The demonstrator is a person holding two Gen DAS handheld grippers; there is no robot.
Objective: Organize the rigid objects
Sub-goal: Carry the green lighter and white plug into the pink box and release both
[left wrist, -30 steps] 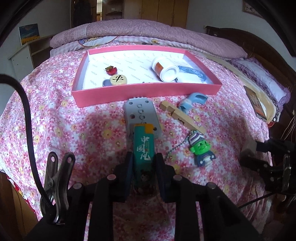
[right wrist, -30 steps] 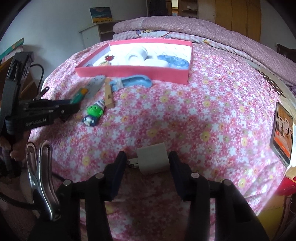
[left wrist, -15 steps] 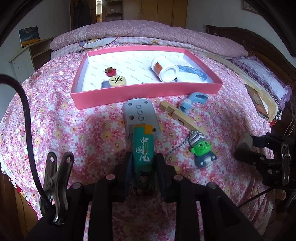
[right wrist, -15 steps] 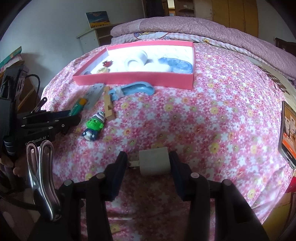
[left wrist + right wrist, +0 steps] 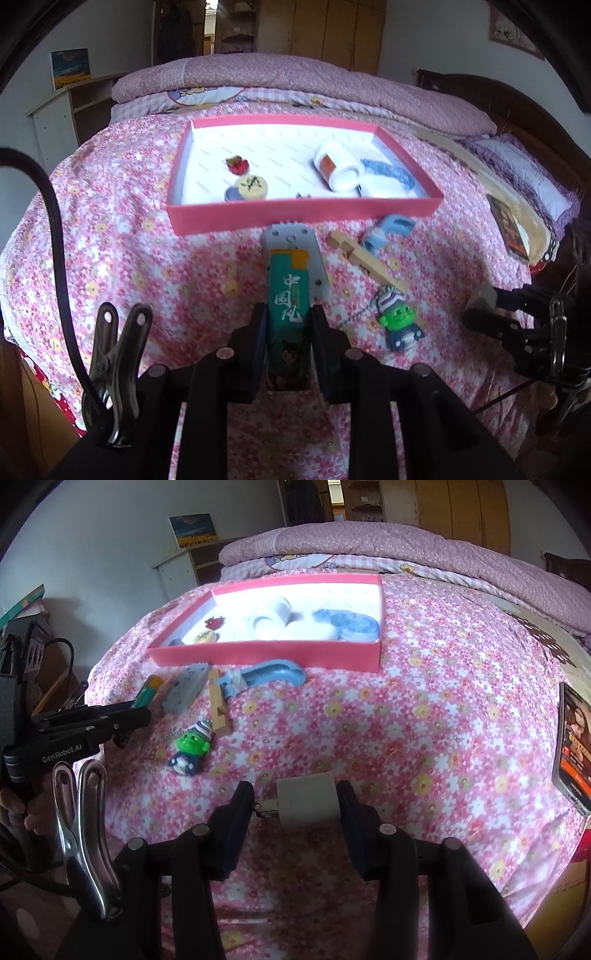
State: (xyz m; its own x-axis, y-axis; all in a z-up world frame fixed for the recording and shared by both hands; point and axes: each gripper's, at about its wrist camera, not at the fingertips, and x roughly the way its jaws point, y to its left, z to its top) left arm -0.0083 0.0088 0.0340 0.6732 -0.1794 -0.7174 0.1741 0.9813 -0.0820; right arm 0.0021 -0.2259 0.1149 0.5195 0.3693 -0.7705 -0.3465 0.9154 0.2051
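At twelve o'clock waits the pink tray [image 5: 295, 216]; left gripper [image 5: 287, 325] clamps the green lighter [image 5: 287, 306], right gripper [image 5: 295, 801] pinches the charger plug [image 5: 308, 801]; carrying both forward seems next.

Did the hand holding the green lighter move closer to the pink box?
Yes. The left gripper carrying the green lighter has edged forward: the pink box sits lower and nearer than before.

Figurine [image 5: 400, 322] lies right of remote [image 5: 295, 258], both before the box [image 5: 295, 212].
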